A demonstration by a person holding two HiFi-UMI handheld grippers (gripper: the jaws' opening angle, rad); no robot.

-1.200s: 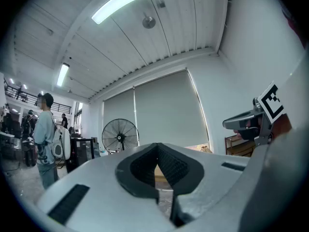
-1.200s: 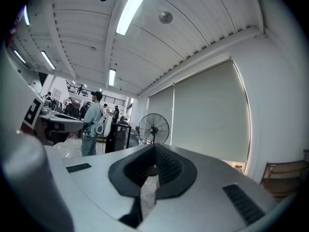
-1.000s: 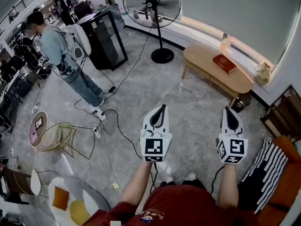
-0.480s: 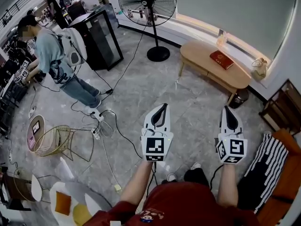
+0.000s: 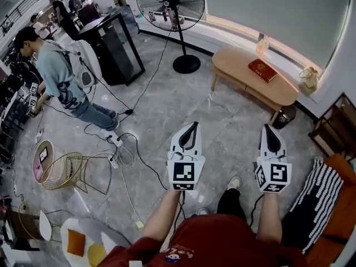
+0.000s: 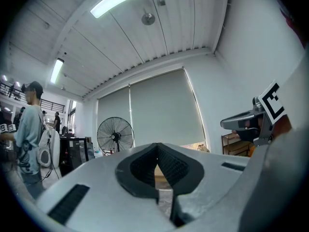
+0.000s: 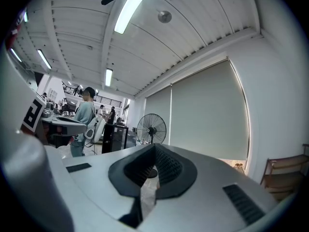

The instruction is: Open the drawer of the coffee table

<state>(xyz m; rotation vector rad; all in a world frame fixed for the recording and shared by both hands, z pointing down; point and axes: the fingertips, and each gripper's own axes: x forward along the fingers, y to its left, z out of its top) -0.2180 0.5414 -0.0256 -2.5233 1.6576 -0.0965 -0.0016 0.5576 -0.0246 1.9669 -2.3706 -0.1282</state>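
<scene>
The light wooden coffee table (image 5: 251,78) stands far ahead by the window wall, with a red book (image 5: 262,69) and a bottle (image 5: 261,45) on top. I cannot make out its drawer from here. My left gripper (image 5: 193,126) and right gripper (image 5: 269,128) are held side by side over the stone floor, well short of the table, both pointing level toward it. Each is shut and holds nothing. In the left gripper view my left gripper (image 6: 156,146) has its pads meeting at the tip. My right gripper (image 7: 154,147) looks the same in the right gripper view.
A tall standing fan (image 5: 171,5) and a black cabinet (image 5: 111,44) stand at the back left. A person (image 5: 58,77) stands at left among floor cables (image 5: 119,143) and a wire stool (image 5: 65,168). A small bin (image 5: 285,117), wooden rack (image 5: 335,131) and striped cushion (image 5: 314,202) lie right.
I have stepped forward, with one shoe now ahead on the floor. The person at left has turned and shifted. Both grippers stay shut.
</scene>
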